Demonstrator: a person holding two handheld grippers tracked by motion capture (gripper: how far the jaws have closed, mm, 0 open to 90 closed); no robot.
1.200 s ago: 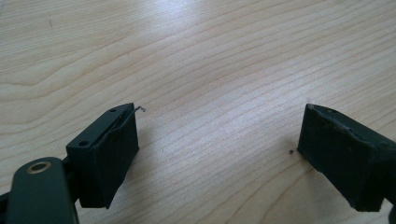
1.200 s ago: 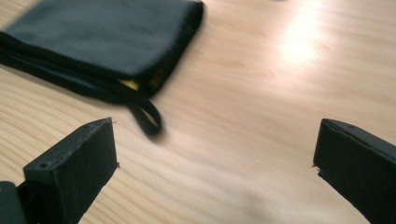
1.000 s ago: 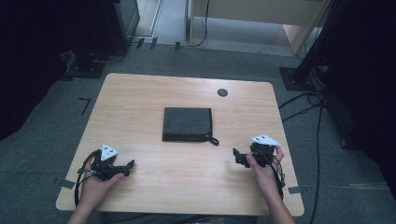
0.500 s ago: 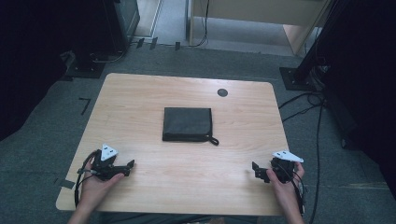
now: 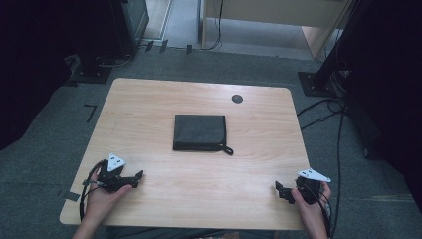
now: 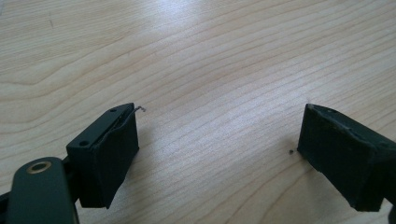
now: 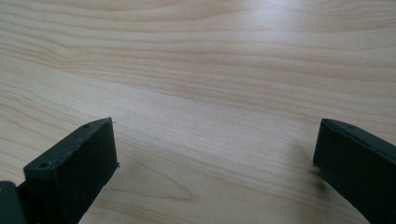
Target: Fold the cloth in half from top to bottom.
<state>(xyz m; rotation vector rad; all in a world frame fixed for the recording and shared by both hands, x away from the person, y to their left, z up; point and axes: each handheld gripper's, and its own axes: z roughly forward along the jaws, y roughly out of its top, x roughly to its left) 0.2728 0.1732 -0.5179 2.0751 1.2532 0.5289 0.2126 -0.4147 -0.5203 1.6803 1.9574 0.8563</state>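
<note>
High view: black pouch (image 5: 199, 132) lies flat at centre of the surface (image 5: 149, 99). Left gripper (image 5: 135, 177) at lower left and right gripper (image 5: 278, 191) at lower right both stand wide, empty, well apart from it. Recommended: approach low, taking opposite edges squarely.

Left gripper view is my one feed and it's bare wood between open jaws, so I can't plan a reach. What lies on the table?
Observer: A flat black square fabric pouch lies mid-table, on the light wooden table.
Operator: Is either gripper touching it?
Observer: No. The left gripper rests near the front left corner, well apart from it.
Operator: And the other one?
Observer: The right gripper sits at the front right edge, jaws open over bare wood.
</note>
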